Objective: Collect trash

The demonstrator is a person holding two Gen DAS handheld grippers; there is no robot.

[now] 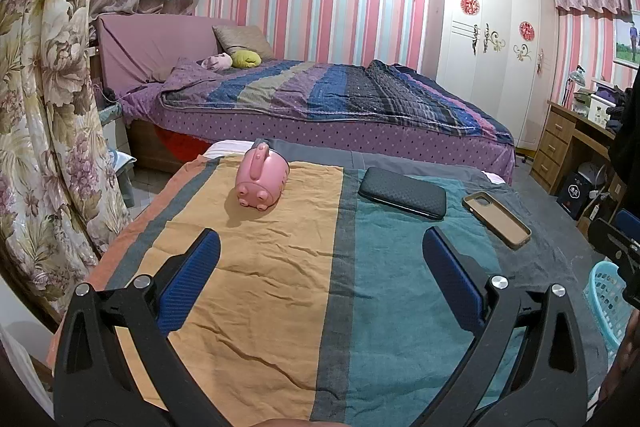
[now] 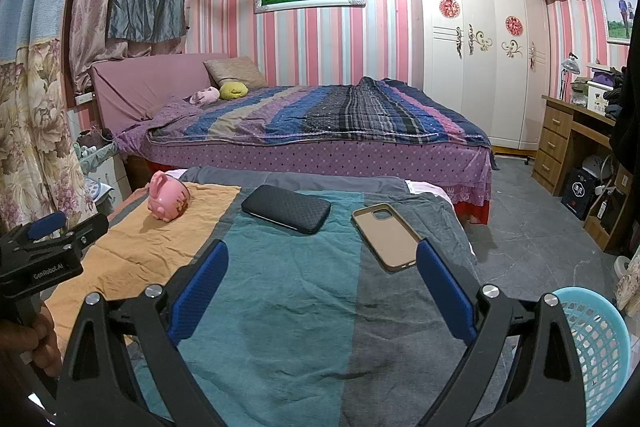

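Start of the task by the look of it: nothing is gripped and nothing sits in the basket that I can see. The counter [image 2: 280, 307], draped in an orange, teal and grey striped cloth [image 1: 280, 287], fills the foreground in front of the bed [image 2: 320, 131]. The light blue plastic basket [image 2: 596, 343] stands off the counter's right edge, just beside the right gripper [image 2: 320, 259]; it is probably the trash bin.

Both grippers hover above the cloth with jaws spread wide and empty. The left gripper [image 1: 320, 247] is over the orange and teal stripes.

Three things lie on the cloth, well apart: a black patterned wallet or case [image 2: 286, 209] mid-counter, a tan phone case [image 2: 386, 235] lying inside-up near the right gripper's right finger, and a pink pig-shaped cup [image 1: 262, 179] tipped on its side at the far left.

Next move calls for picking one item, likely the phone case for the right gripper, lowering over it and closing.

Hard to tell: which items count as trash. Basket's interior and base are cut off in both views.
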